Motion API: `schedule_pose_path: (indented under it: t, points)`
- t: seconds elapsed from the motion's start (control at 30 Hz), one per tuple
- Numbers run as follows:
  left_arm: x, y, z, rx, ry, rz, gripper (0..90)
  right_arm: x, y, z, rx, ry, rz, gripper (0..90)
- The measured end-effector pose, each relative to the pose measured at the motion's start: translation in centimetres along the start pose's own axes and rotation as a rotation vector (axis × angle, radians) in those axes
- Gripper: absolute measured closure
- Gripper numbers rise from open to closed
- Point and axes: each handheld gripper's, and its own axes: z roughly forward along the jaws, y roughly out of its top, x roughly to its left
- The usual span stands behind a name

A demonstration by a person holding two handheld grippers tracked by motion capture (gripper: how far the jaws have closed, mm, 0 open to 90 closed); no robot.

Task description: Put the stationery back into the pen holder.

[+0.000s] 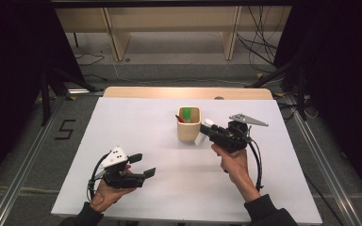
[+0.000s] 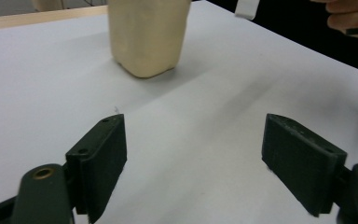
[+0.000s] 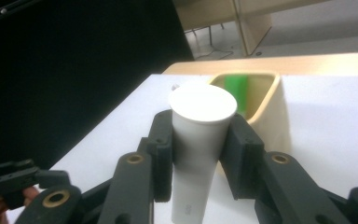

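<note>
A white tube with an open round end (image 3: 201, 109) is clamped between the jaws of my right gripper (image 3: 199, 140). In the high view the right gripper (image 1: 207, 131) holds the tube (image 1: 200, 139) lifted just to the right of a beige square container (image 1: 189, 129). The container (image 3: 268, 105) has a green piece (image 3: 237, 88) standing inside; from above a red piece (image 1: 180, 118) lies beside the green one (image 1: 187, 114). My left gripper (image 1: 143, 165) hovers near the table's front left, open, with nothing between its jaws (image 2: 196, 140). It faces the container (image 2: 147, 37).
The white table (image 1: 136, 122) has a wooden strip (image 1: 188, 92) along its far edge. Beyond it stand wooden shelf legs and loose cables on the floor. Dark drapes flank both sides. The person's right hand (image 2: 349, 18) is at the top right of the left gripper view.
</note>
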Motion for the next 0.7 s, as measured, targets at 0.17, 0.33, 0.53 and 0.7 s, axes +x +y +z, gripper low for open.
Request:
schedule_pose_path:
  t: [0.17, 0.33, 0.53, 0.7]
  points:
    - [0.5, -0.4, -0.8, -0.010, 0.015, -0.014, 20.5, -0.3, 1.7, 0.3, -0.011, -0.023, -0.010, 67.5]
    - [0.5, -1.3, -0.8, 0.009, 0.015, -0.009, 19.9, -0.2, 3.2, 1.0, -0.017, -0.038, -0.034, 67.5]
    - [0.3, -1.8, -0.7, 0.032, 0.054, 0.027, 17.3, -0.2, 4.3, 1.8, -0.012, -0.051, -0.036, 67.6]
    - [0.3, -1.9, -1.0, 0.032, 0.060, 0.034, 16.3, -0.2, 5.1, 2.6, -0.009, -0.067, -0.054, 67.5]
